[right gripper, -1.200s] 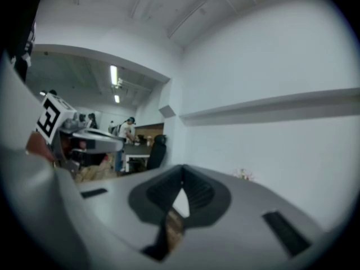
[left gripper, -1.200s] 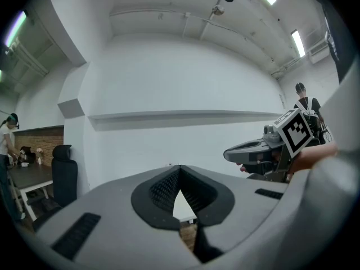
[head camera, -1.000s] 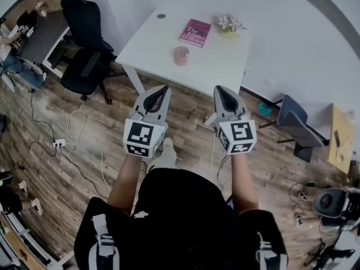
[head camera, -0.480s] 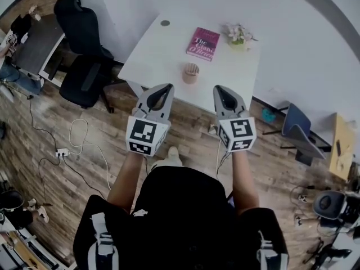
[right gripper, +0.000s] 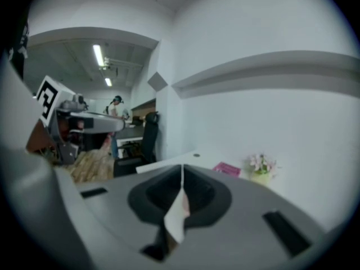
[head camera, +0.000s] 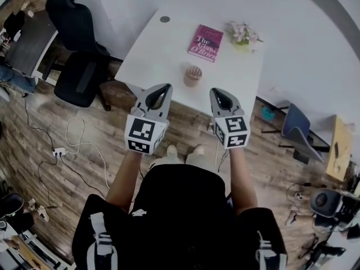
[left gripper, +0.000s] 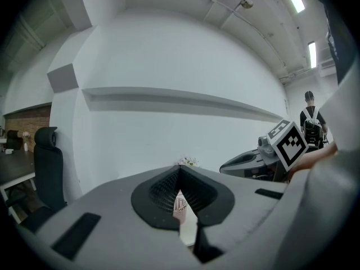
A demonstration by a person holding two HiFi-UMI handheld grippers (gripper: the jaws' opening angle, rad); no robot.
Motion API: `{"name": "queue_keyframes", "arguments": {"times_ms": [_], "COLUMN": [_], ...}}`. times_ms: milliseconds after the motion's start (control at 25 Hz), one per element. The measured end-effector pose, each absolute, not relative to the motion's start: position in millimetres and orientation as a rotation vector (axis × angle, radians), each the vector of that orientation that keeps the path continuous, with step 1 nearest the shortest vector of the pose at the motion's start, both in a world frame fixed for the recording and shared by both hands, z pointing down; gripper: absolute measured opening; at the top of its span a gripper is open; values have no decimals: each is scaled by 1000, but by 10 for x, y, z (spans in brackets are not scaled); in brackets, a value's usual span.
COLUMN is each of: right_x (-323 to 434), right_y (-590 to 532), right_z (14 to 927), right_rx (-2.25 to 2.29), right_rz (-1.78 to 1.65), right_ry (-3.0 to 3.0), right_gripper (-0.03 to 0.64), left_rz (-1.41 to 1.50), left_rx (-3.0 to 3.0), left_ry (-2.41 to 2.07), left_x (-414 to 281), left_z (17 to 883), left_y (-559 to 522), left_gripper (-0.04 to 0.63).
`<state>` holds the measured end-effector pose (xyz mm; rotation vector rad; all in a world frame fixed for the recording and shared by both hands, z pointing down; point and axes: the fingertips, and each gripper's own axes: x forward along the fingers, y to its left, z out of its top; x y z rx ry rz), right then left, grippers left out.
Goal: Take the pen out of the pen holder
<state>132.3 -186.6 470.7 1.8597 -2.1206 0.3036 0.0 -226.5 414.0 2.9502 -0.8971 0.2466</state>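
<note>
Table (head camera: 157,49), 1 pen holder (head camera: 193,75), 1 book (head camera: 205,43), L gripper (head camera: 166,87), R gripper (head camera: 215,91), both jaws together.

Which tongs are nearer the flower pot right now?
Right. The right tongs sit below the flower pot, slightly left of it; the left tongs are farther off to its lower left, past the pen holder.

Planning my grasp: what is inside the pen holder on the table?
The pen holder shows only brownish streaks at its open top, too small to identify as pens. Its wall hides everything lower inside.
</note>
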Motion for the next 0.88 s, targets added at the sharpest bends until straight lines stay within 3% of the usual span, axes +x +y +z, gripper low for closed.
{"name": "queue_keyframes", "arguments": {"times_ms": [440, 600, 880], "right_x": [1602, 1619, 1629], "right_y": [-2360, -2559, -2823], "right_z": [5394, 5654, 6152], "right_rx": [1633, 1499, 1311], "right_rz": [441, 480, 532], "right_ry": [-2128, -2143, -2138], "right_gripper": [35, 97, 126], "left_rz": [324, 346, 415], "left_rx": [2855, 2811, 2745], "left_ry": [-1009, -1073, -1197], "left_x": [302, 397, 512], "left_z": [4451, 4534, 4686], "left_y": [-2639, -2782, -2911], "left_gripper": [15, 15, 15]}}
